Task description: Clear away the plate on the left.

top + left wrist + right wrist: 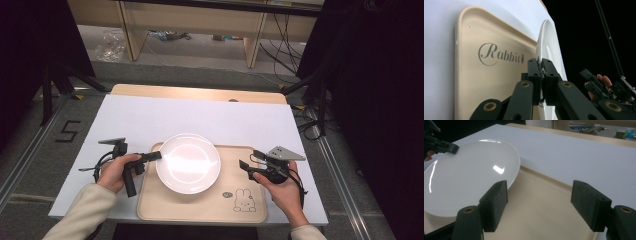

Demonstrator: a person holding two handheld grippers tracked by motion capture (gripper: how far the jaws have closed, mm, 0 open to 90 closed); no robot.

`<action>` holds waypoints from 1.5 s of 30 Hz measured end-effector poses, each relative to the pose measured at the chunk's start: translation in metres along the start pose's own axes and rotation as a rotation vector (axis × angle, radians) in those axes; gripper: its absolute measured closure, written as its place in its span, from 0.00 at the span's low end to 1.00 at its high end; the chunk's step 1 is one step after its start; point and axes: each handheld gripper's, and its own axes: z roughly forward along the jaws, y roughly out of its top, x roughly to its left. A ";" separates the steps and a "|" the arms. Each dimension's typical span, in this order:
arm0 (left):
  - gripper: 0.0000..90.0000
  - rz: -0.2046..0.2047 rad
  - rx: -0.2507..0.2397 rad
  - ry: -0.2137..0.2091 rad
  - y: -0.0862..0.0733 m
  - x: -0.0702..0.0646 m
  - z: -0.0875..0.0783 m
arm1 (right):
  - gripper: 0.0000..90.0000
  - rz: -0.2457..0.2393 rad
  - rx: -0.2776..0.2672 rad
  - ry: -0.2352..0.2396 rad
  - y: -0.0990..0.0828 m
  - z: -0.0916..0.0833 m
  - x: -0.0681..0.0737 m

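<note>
A white plate [188, 163] lies on the beige tray [200, 206], toward its left half. My left gripper [156, 156] comes in from the left and is shut on the plate's left rim. In the left gripper view the two pads [534, 68] pinch the thin edge of the plate [549, 47] above the tray [486, 82], which bears the word "Rabbit". My right gripper [248, 162] hovers over the tray's right part, open and holding nothing. In the right gripper view its fingertips [539, 205] frame bare tray [544, 217], with the plate [466, 177] just to their left.
The tray sits at the front of a white table sheet [150, 117], with a rabbit drawing [244, 200] in its front right corner. Beyond the table are a wooden desk frame [190, 22], cables [285, 45] and dark stands on the floor.
</note>
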 end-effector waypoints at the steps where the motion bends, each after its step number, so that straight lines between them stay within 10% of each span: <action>1: 0.96 -0.001 0.002 0.002 0.000 0.000 0.000 | 0.34 0.000 0.000 -0.001 0.000 0.000 0.000; 20: 0.96 0.008 0.030 0.067 -0.003 0.007 0.004 | 0.34 -0.013 -0.002 -0.012 0.000 0.000 0.000; 23: 0.96 0.084 0.045 0.087 -0.002 0.009 0.005 | 0.34 0.000 0.001 -0.002 0.000 0.000 0.000; 37: 0.93 0.141 0.085 0.140 -0.002 0.011 0.006 | 0.33 0.006 -0.018 0.015 -0.001 0.002 0.001; 40: 0.84 0.200 0.062 0.192 0.000 0.008 0.005 | 0.33 0.005 -0.018 0.015 -0.001 0.002 0.001; 45: 0.66 0.263 -0.009 0.132 0.001 -0.001 0.001 | 0.33 0.015 -0.013 0.020 -0.001 0.002 0.001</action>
